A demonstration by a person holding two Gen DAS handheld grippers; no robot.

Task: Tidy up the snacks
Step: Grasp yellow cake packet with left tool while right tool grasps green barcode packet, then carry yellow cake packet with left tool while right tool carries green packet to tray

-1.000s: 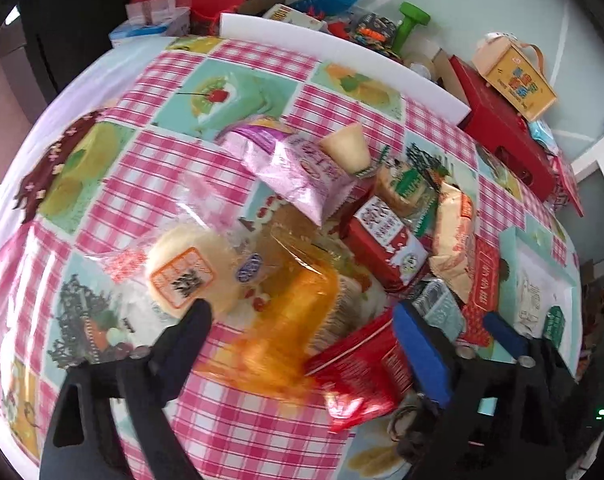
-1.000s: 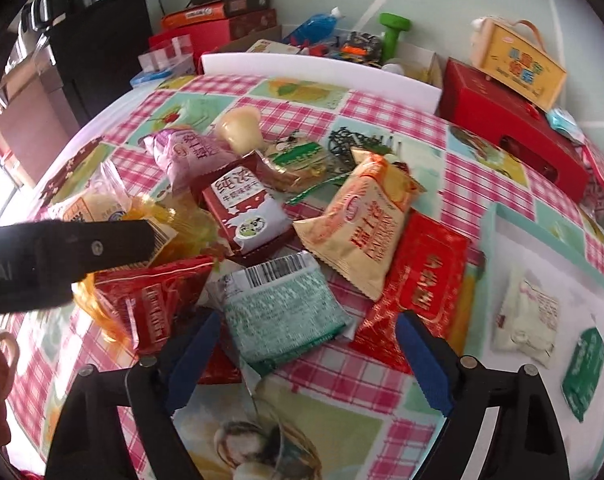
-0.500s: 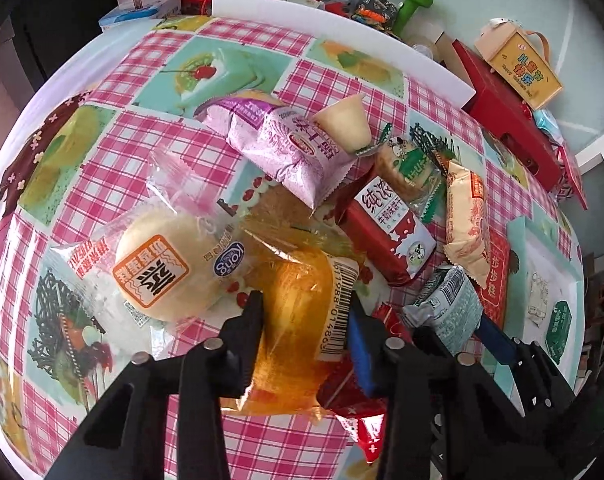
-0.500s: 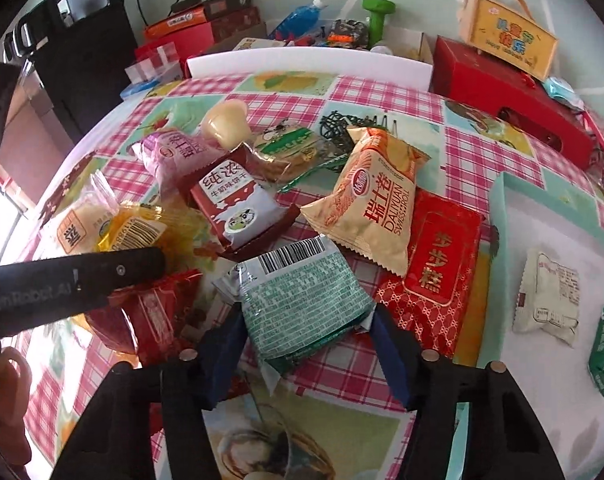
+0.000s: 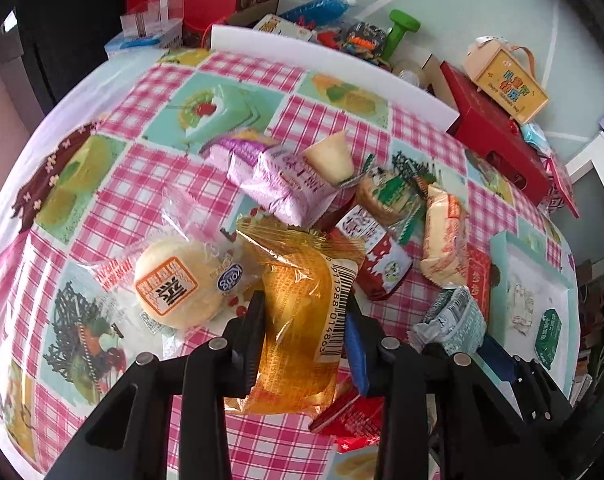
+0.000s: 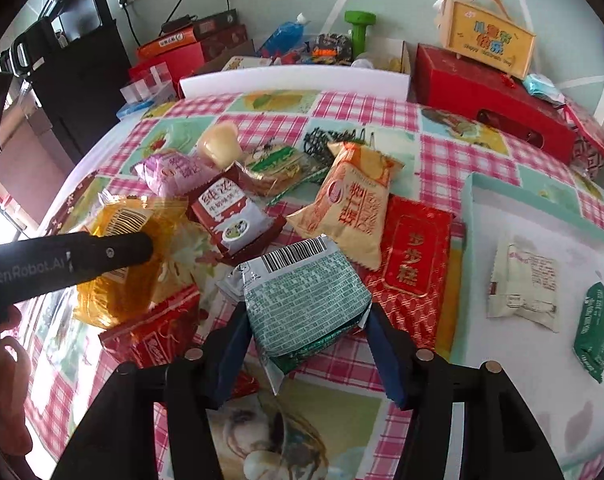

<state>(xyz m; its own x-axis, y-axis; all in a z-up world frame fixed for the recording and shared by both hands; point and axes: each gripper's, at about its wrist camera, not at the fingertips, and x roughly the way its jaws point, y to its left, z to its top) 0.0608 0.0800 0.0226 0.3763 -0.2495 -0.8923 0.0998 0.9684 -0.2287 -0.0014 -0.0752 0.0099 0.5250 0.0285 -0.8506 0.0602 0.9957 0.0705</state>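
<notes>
Snacks lie heaped at counter [image 5: 150,92] centre. Left hand-held gripper [image 5: 302,320] is clamped on soft, crushable orange cake pack [image 5: 298,312]; right hand-held gripper [image 6: 305,320], closing, squeezes light, slippery green packet [image 6: 302,300] at 6 o'clock.

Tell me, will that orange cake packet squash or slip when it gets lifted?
The orange packet looks soft: its film creases where the left gripper pinches it, so it will probably squash. The glossy wrapper may slip. It looks puffy, so likely light.
</notes>
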